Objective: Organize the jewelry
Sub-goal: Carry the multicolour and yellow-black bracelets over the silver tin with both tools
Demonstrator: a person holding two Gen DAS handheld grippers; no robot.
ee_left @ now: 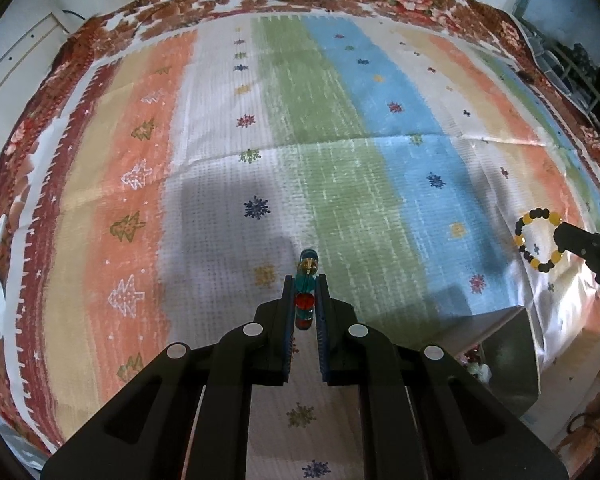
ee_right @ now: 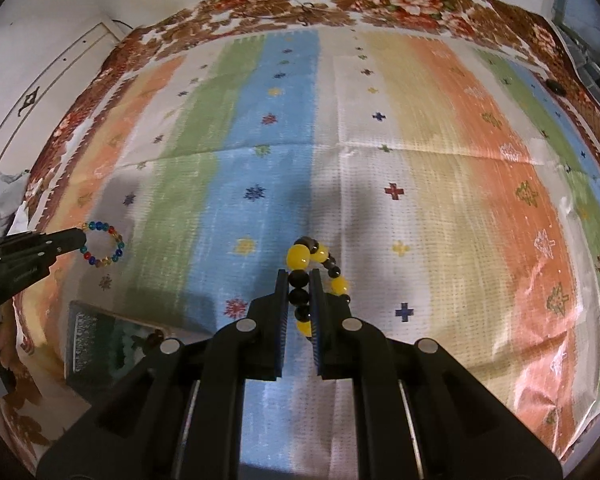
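Observation:
My left gripper (ee_left: 305, 280) is shut on a multicoloured bead bracelet (ee_left: 306, 292) seen edge-on, held above the striped cloth. The same bracelet (ee_right: 102, 244) shows as a ring at the left gripper's tip (ee_right: 74, 238) in the right wrist view. My right gripper (ee_right: 299, 274) is shut on a yellow and black bead bracelet (ee_right: 316, 276). That bracelet (ee_left: 538, 240) shows as a ring at the right gripper's tip (ee_left: 562, 236) in the left wrist view.
A striped cloth (ee_left: 320, 120) with a floral border covers the table. An open jewelry box (ee_right: 100, 340) with beads inside lies between the grippers, also in the left wrist view (ee_left: 504, 356). White walls stand behind.

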